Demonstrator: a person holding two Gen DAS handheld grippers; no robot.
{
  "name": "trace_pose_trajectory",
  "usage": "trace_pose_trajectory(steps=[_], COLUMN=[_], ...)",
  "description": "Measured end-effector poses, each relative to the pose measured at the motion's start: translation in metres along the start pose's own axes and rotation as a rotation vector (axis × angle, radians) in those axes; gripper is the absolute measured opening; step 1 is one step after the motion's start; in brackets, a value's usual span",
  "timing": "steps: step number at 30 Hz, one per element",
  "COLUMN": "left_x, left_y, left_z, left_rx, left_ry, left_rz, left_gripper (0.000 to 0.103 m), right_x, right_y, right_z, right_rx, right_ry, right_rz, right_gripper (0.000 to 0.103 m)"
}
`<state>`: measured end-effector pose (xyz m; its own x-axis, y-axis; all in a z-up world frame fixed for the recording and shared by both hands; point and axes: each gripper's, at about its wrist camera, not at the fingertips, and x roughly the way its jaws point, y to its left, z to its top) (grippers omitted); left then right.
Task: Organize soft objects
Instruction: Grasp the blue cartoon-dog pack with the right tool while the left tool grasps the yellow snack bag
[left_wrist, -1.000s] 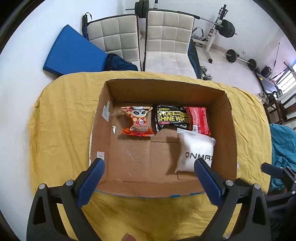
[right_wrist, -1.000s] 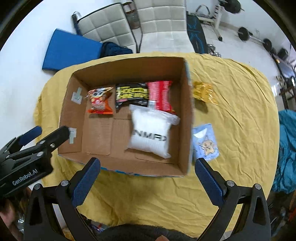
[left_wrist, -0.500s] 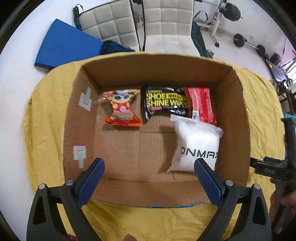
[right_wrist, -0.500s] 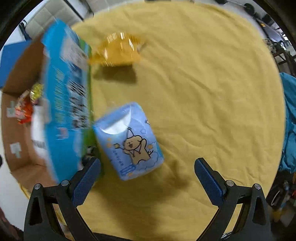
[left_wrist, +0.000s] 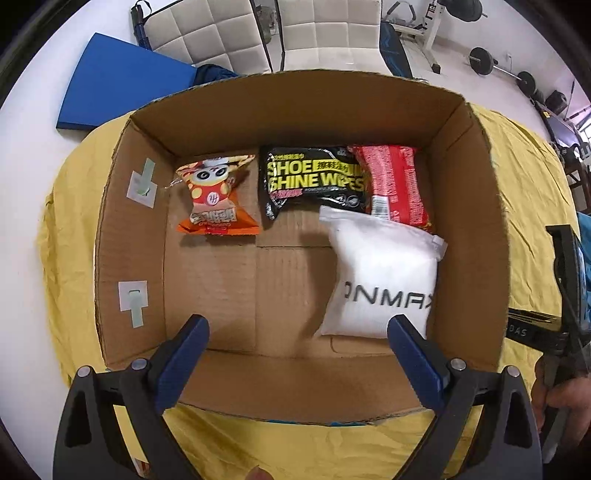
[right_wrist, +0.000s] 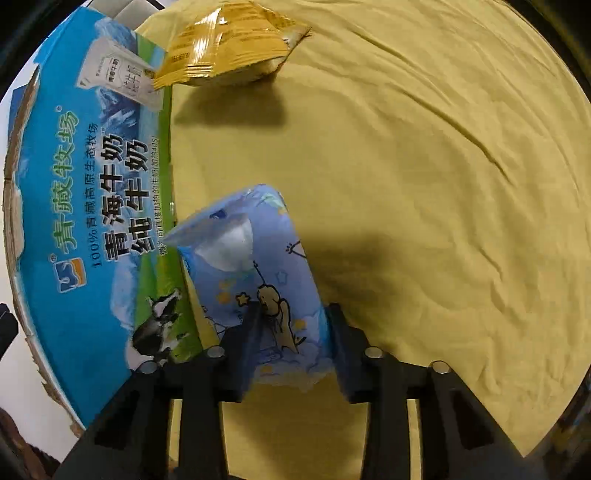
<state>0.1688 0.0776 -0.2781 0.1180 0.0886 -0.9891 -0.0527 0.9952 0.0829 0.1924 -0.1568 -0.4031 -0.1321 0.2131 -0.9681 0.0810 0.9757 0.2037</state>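
Blue-padded jaws of the right gripper (right_wrist: 293, 332) have just been closing and now pinch a soft pale-blue tissue pack (right_wrist: 255, 280) between them, one pad on each side of its lower half. The pack is plump, its film printed with a cartoon dog, yellow stars and clouds; a white patch shows near its upper end, and the wrapper buckles where the pads press in. It sits on the yellow cloth (right_wrist: 424, 184), just beside the printed blue-and-green outer wall of the cardboard box (right_wrist: 92, 221); whether it is raised off the cloth cannot be told. Further up the cloth, touching the same wall, lies a crinkled yellow packet (right_wrist: 225, 44).

The left gripper (left_wrist: 295, 354) is spread wide with nothing between its pads, poised over the near edge of the open box (left_wrist: 472, 221). Inside, along the far wall, lie an orange snack bag (left_wrist: 218, 195) with a cartoon figure, a black pack of shoe shine wipes (left_wrist: 314, 177) and a red pack (left_wrist: 395, 184). A white pouch (left_wrist: 380, 280) marked ONMAX lies in front of them, overlapping the lower edges of the black and red packs. A hand (left_wrist: 561, 398) holding the other gripper shows at the right border.
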Motion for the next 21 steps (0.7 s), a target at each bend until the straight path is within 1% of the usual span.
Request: trace_pose_trajectory(steps=[1, 2, 4, 5, 7, 9, 11, 13, 14, 15, 17, 18, 19, 20, 21], left_x=[-0.002, -0.007, -0.017, -0.024, -0.038, -0.052, -0.066, -0.073, -0.07, -0.065, -0.046, -0.037, -0.027, -0.012, -0.003], left_y=[-0.003, -0.007, -0.017, -0.024, -0.041, -0.065, -0.093, -0.123, -0.139, -0.149, -0.179, -0.189, -0.201, -0.214, -0.223], left_z=[0.001, 0.004, 0.01, 0.014, 0.026, 0.043, 0.061, 0.08, 0.092, 0.1, 0.125, 0.135, 0.144, 0.156, 0.161], left_rx=[0.003, 0.007, 0.024, 0.036, 0.062, 0.103, 0.157, 0.219, 0.256, 0.279, 0.325, 0.342, 0.362, 0.385, 0.398], left_ry=[-0.006, -0.016, -0.042, -0.055, -0.071, -0.092, -0.131, -0.139, -0.115, -0.085, 0.013, 0.04, 0.069, 0.104, 0.129], left_rz=[-0.003, -0.004, -0.012, -0.021, -0.048, -0.072, -0.073, -0.068, -0.07, -0.07, -0.091, -0.096, -0.087, -0.059, -0.048], left_gripper=[0.099, 0.099, 0.099, 0.099, 0.099, 0.099, 0.099, 0.099, 0.099, 0.099, 0.099, 0.099, 0.099, 0.099, 0.099], right_x=[-0.003, -0.006, -0.017, -0.022, -0.033, -0.044, -0.053, -0.064, -0.067, -0.073, -0.082, -0.086, -0.089, -0.09, -0.09], right_y=[0.003, 0.005, 0.009, 0.006, -0.008, -0.032, -0.06, -0.097, -0.108, -0.128, -0.15, -0.161, -0.172, -0.181, -0.194], right_z=[-0.001, -0.002, -0.004, -0.006, -0.007, -0.007, -0.004, -0.002, -0.002, -0.001, -0.001, -0.001, -0.001, -0.003, -0.002], right_rx=[-0.003, 0.001, 0.013, 0.014, 0.044, 0.085, 0.132, 0.206, 0.228, 0.264, 0.302, 0.321, 0.334, 0.338, 0.345], right_ry=[-0.01, -0.018, -0.047, -0.062, -0.078, -0.085, -0.097, -0.106, -0.107, -0.114, -0.127, -0.133, -0.139, -0.138, -0.131], right_rz=[-0.015, -0.017, -0.044, -0.058, -0.053, -0.055, -0.069, -0.055, -0.049, -0.038, -0.031, -0.026, -0.018, -0.009, 0.008], right_gripper=[0.022, 0.021, 0.018, 0.018, 0.017, 0.017, 0.017, 0.017, 0.017, 0.017, 0.017, 0.017, 0.017, 0.017, 0.017])
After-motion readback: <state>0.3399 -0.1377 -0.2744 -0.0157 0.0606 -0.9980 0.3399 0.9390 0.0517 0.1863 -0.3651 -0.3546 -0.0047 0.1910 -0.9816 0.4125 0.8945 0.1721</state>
